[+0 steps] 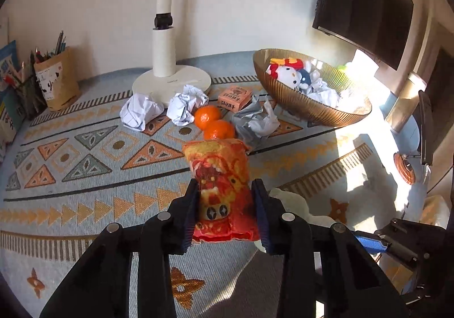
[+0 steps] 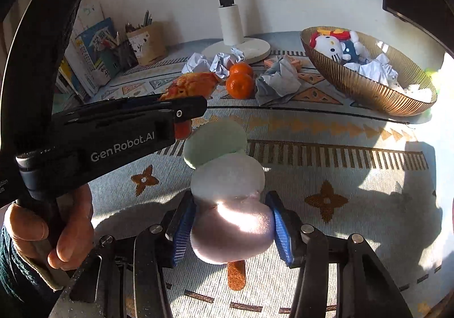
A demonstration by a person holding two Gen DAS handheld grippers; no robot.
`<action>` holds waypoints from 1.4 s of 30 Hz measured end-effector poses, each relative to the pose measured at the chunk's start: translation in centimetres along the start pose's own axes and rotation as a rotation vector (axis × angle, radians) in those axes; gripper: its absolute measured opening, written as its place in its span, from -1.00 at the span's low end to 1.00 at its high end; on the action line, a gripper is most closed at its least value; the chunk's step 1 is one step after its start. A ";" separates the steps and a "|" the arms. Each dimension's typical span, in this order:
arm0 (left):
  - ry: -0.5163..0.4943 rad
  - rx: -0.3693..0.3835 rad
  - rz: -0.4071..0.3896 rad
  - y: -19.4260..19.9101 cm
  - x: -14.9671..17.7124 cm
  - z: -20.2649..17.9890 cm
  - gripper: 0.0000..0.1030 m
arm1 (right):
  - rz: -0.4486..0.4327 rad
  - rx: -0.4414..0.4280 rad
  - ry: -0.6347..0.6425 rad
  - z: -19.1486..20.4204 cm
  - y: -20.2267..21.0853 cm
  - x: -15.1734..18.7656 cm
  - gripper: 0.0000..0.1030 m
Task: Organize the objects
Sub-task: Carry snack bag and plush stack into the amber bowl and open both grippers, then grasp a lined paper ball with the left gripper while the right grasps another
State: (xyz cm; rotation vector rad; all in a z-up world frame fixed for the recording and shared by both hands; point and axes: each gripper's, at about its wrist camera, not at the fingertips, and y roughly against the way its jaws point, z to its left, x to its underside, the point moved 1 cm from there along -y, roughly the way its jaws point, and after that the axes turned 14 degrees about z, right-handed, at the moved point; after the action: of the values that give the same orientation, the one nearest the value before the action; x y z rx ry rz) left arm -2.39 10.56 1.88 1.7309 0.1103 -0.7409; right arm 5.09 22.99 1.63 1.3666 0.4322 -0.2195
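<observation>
Left gripper clamped tight on a red-orange plush pouch, pads pressing both its sides, pouch lifted off the rug and sticking forward toward the two oranges; right gripper has a plush ice-cream toy between its blue pads, the pink scoop filling the gap and touching both pads, so it reads as a grip, though how firm I cannot tell; the toy's brown stick hangs below over the rug; a hand holds the left tool's handle at the left of the right wrist view. Done so far, judged from the layout: wicker-look bowl already holds a white cat plush plus some crumpled paper and other soft bits; two items are in hand, not yet placed. Left to do: crumpled paper balls by the lamp base, the grey crumpled wad, both oranges and a small orange box lie loose on the rug, near the bowl but outside it; pen holder bag and books at far left look already sorted; roughly midway, I'd say; likely destination for both held toys is the bowl, but that's a guess.
</observation>
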 end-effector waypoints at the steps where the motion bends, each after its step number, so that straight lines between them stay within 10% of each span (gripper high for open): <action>1: -0.016 0.002 -0.024 0.8 -0.8 -0.6 -0.35 | -0.035 0.016 0.000 -0.3 1.3 -0.4 -0.04; 10: -0.114 0.066 -0.189 3.0 -10.7 -6.5 -0.35 | -0.344 0.210 -0.355 -13.4 12.3 -5.3 -0.03; 20: -0.152 0.136 -0.133 -4.8 -17.3 -12.0 -0.32 | -0.329 0.099 -0.605 -24.0 9.2 -10.5 0.00; 24: -0.150 0.110 -0.128 -6.3 -18.2 -12.6 0.45 | -0.279 0.012 -0.636 -25.9 7.0 -12.0 0.32; 31: -0.114 0.142 -0.154 -3.1 -15.3 -9.7 0.60 | -0.258 0.003 -0.555 -23.1 6.4 -10.0 0.32; 37: -0.018 0.097 -0.204 3.0 -10.4 -4.2 0.75 | -0.254 0.094 -0.188 -10.6 8.1 -8.8 0.53; 42: 0.132 -0.023 -0.250 7.5 -5.7 2.8 0.87 | -0.203 -0.091 -0.094 -4.2 6.4 -7.0 0.58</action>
State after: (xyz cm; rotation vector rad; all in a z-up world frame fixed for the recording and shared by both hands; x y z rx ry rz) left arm -4.76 7.49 10.91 1.7621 0.4311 -0.8020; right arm 0.55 27.69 9.73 1.2187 0.4962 -0.4244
